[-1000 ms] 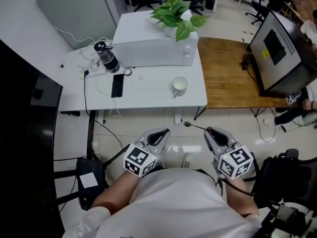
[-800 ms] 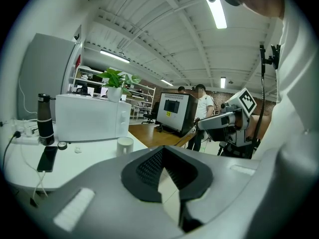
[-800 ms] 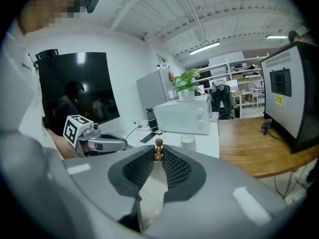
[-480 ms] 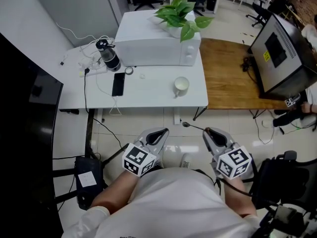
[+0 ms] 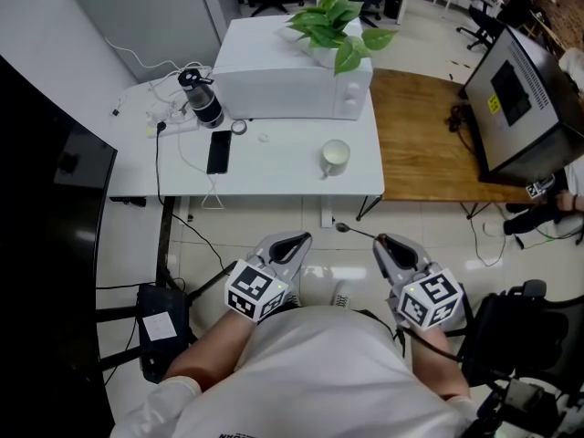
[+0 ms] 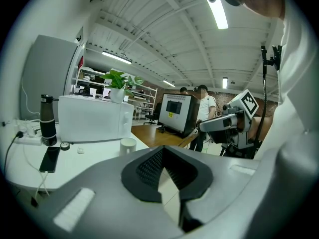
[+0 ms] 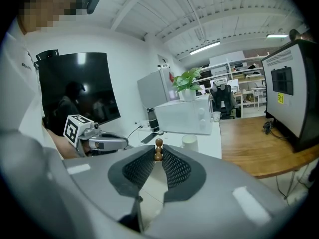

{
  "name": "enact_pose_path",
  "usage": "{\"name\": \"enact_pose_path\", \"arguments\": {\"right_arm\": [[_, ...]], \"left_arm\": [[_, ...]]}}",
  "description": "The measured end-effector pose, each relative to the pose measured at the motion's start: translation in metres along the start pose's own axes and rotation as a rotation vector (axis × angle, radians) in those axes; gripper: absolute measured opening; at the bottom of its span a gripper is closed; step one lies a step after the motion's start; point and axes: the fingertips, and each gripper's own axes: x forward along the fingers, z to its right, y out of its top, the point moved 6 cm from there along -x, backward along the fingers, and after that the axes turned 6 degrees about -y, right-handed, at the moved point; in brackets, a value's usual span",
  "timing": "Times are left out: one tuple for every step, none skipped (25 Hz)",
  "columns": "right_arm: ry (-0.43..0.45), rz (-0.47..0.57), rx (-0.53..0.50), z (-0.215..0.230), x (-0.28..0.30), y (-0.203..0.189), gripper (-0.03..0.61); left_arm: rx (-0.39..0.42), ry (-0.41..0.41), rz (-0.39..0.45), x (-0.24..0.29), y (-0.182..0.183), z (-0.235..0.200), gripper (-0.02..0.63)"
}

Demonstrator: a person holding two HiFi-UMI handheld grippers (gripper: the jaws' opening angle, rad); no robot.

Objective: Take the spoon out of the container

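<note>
- White counter point(image 5: 274, 167) stands well ahead in the head view, with the cup point(image 5: 335, 157) on it. The spoon point(image 5: 358, 234) is already out, jutting sideways from the right gripper point(image 5: 384, 241) over the floor point(image 5: 429, 222).
- Left gripper view: the left gripper point(image 6: 160, 152) is closed on nothing, so it offers no backup if the spoon slips.
- Right gripper view: the jaws pinch only the spoon's beaded handle end, right at their tips. It looks a thin hold; a jolt could swing the spoon or drop it.

Bright, even light from ceiling strip lights point(image 6: 218, 11); fisheye-warped edges.
</note>
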Motion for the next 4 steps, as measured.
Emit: {"name": "enact_pose_path", "arguments": {"right_arm": [[0.000,0.000,0.001,0.0001,-0.0001,-0.0007,0.055],[0.000,-0.001,0.001,0.0001,-0.0003,-0.0013,0.055],[0.000,-0.002,0.002,0.0001,-0.0004,-0.0019,0.055],[0.001,-0.003,0.002,0.0001,-0.0006,-0.0025,0.055]], "left_arm": [[0.000,0.000,-0.001,0.0004,0.0000,-0.0004,0.004],[-0.001,0.000,-0.001,0.0007,-0.0002,-0.0006,0.005],[-0.001,0.000,-0.001,0.0009,-0.0003,-0.0008,0.003],[-0.002,0.000,0.000,0.0011,-0.0004,-0.0009,0.003]]}}
